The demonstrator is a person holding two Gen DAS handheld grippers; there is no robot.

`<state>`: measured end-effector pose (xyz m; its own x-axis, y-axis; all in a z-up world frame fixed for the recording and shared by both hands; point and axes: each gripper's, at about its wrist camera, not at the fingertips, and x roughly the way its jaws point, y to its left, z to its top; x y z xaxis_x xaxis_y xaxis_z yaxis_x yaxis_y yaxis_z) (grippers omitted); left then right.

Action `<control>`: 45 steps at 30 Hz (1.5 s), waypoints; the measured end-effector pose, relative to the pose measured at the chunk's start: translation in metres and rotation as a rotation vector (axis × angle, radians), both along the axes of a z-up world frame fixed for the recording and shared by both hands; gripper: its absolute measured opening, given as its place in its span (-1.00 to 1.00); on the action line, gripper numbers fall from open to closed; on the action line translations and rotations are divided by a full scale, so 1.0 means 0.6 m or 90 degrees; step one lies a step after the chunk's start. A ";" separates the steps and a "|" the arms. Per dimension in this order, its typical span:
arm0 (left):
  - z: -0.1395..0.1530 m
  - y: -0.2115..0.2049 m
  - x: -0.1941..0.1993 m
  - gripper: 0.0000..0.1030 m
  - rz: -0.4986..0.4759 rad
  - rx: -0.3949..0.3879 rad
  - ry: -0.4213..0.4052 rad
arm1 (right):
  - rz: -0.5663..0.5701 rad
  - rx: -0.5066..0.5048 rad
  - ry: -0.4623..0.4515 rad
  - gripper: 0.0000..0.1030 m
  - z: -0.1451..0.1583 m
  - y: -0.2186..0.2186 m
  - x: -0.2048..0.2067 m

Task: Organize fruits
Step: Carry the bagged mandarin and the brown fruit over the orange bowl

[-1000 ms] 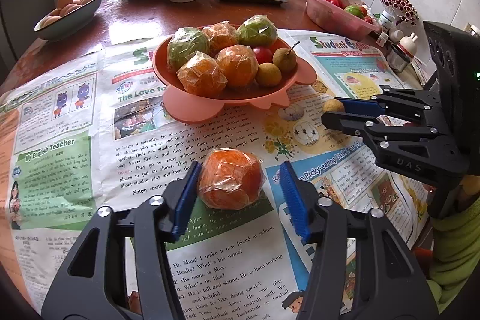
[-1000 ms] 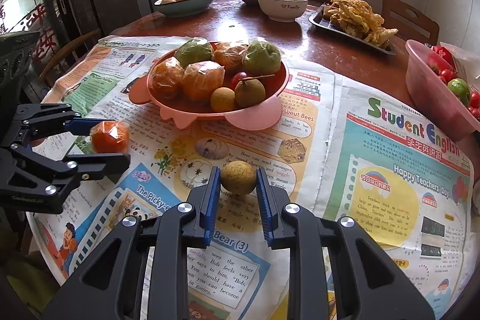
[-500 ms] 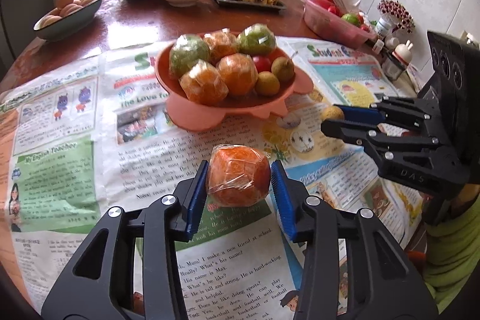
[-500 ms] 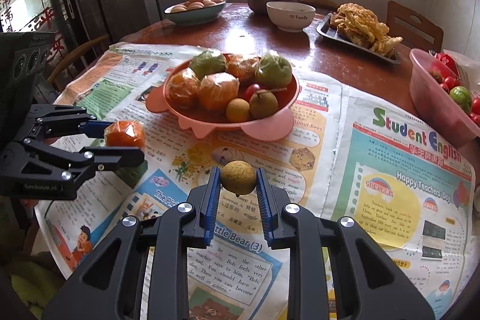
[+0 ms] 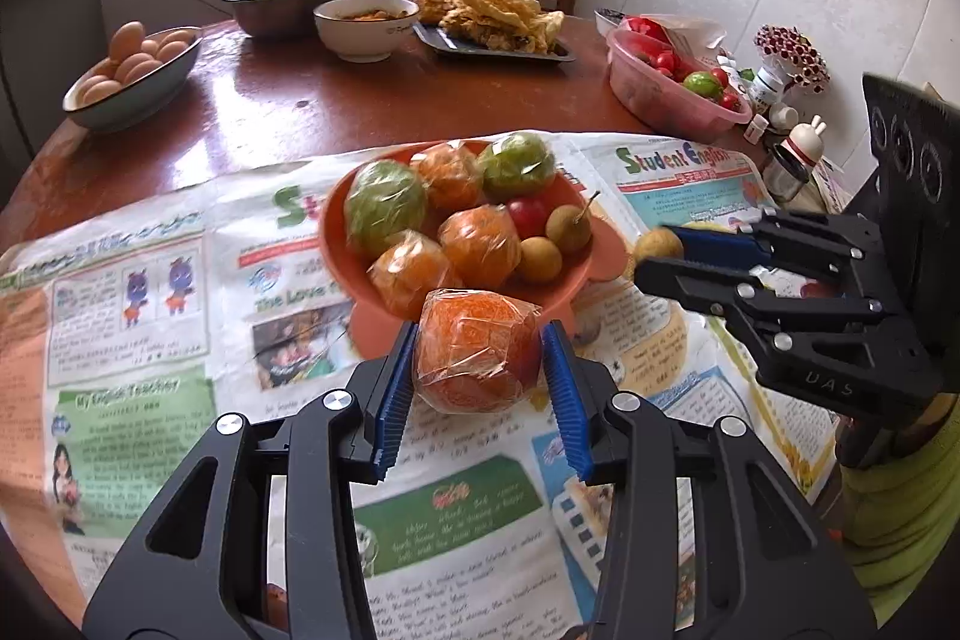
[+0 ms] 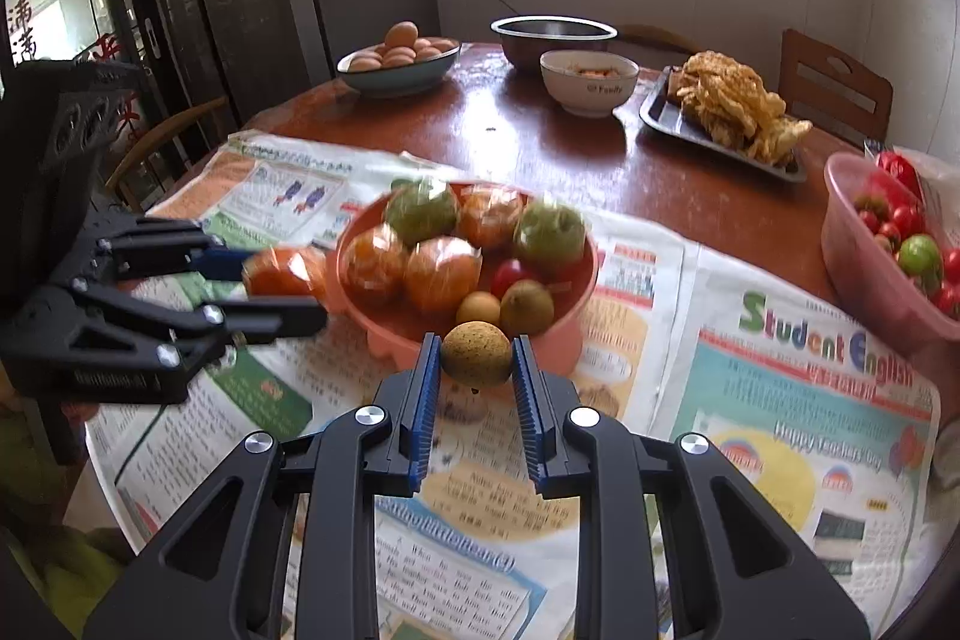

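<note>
2 fruits are held clear of the tabletop (image 5: pixel 372 100), a wrapped orange (image 5: pixel 477 349) clamped in the left gripper (image 5: pixel 477 376) and a small brown fruit (image 6: pixel 477 355) in the right gripper (image 6: pixel 477 382), with release over the fruit bowl (image 6: pixel 576 334) judged next.

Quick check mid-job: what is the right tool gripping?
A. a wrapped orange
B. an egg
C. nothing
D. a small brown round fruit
D: the right tool is shut on a small brown fruit, held above the newspaper just short of the fruit bowl; the wrapped orange sits in the left tool.
</note>
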<state>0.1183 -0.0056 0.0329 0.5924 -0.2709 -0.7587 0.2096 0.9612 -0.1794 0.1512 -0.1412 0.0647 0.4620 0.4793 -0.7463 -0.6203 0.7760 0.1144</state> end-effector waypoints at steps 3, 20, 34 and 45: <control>0.000 -0.008 0.012 -0.36 -0.008 0.002 0.004 | 0.002 0.004 -0.009 -0.55 0.014 0.003 0.013; -0.023 -0.040 0.061 -0.36 -0.033 0.006 0.028 | 0.020 0.008 0.011 -0.55 0.014 0.032 0.080; -0.023 -0.035 0.065 -0.36 -0.033 -0.001 0.027 | 0.042 -0.003 0.037 -0.55 -0.011 0.069 0.107; -0.025 -0.031 0.063 -0.36 -0.033 -0.008 0.029 | 0.041 -0.024 0.056 -0.55 -0.030 0.087 0.122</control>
